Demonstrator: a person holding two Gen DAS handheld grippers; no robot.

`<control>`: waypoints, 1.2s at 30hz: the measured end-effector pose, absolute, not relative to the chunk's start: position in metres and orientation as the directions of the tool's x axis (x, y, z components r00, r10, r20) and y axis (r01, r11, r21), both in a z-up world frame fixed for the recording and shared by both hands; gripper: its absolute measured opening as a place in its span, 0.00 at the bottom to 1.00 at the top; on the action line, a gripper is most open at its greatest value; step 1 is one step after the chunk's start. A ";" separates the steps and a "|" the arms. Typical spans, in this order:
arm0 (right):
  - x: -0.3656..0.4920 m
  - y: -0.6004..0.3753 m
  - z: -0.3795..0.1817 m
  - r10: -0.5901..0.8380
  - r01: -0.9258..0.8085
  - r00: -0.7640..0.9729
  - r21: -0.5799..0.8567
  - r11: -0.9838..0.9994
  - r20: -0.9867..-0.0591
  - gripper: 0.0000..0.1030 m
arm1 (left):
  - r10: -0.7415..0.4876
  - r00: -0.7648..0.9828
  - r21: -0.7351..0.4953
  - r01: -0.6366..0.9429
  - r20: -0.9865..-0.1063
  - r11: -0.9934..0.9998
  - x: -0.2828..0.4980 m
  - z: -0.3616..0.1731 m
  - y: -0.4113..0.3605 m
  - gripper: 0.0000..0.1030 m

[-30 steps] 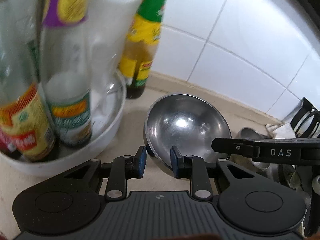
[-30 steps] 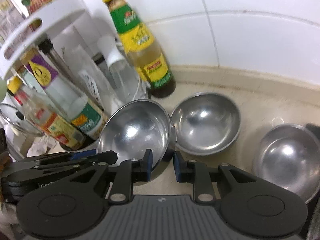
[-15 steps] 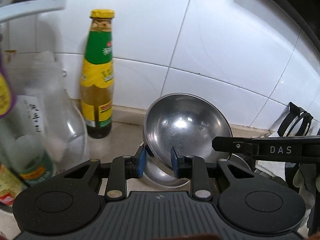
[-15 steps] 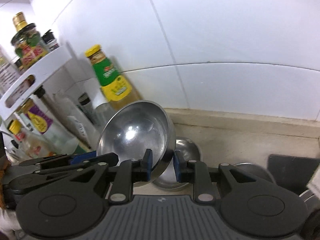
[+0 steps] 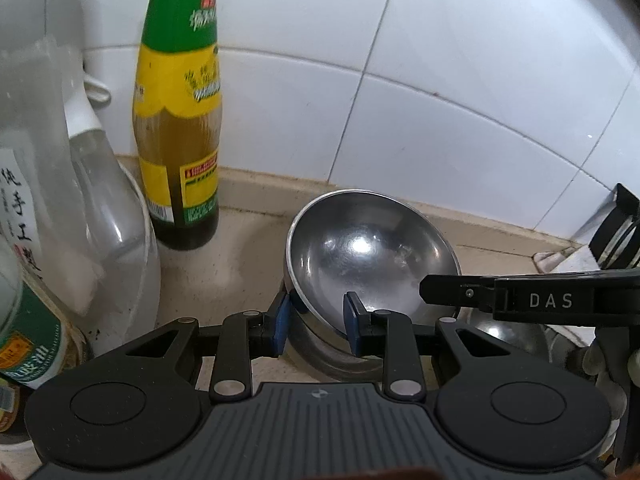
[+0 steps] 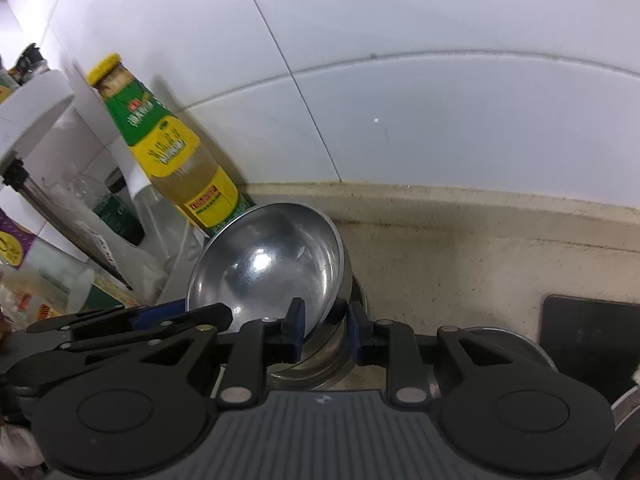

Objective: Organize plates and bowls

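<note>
A steel bowl (image 5: 368, 256) (image 6: 264, 268) is tilted toward the cameras, and both grippers hold its near rim. My left gripper (image 5: 316, 324) has the bowl's wall between its blue pads, which touch it while the jaws are opening slightly. My right gripper (image 6: 325, 328) is shut on the rim further right. Its black finger crosses the left wrist view at the right. Directly under the held bowl sits a second steel bowl (image 5: 332, 364) (image 6: 316, 360) on the beige counter, mostly hidden. I cannot tell whether the two bowls touch.
A green-and-yellow sauce bottle (image 5: 180, 120) (image 6: 176, 168) stands against the white tiled wall just left of the bowls. A white rack (image 5: 120, 240) of bottles fills the left. Another steel bowl (image 5: 508, 336) and a black object (image 6: 588, 336) lie to the right.
Both grippers have carried the tilted bowl sideways, away from the bottle rack, and brought it over the second bowl near the wall. The sauce bottle now stands closer on the left.
</note>
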State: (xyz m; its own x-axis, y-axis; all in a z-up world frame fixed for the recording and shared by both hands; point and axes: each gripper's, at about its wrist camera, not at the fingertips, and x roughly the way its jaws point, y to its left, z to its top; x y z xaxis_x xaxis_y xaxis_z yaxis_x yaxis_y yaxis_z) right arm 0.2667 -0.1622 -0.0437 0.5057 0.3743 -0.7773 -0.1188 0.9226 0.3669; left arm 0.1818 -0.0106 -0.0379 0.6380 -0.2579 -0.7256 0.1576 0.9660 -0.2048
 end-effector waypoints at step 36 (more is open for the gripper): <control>0.225 -0.214 -0.032 0.257 -0.049 0.548 0.276 0.960 -0.796 0.30 | -0.363 0.623 -0.203 0.315 -0.693 0.927 0.141 -0.017 -0.062 0.57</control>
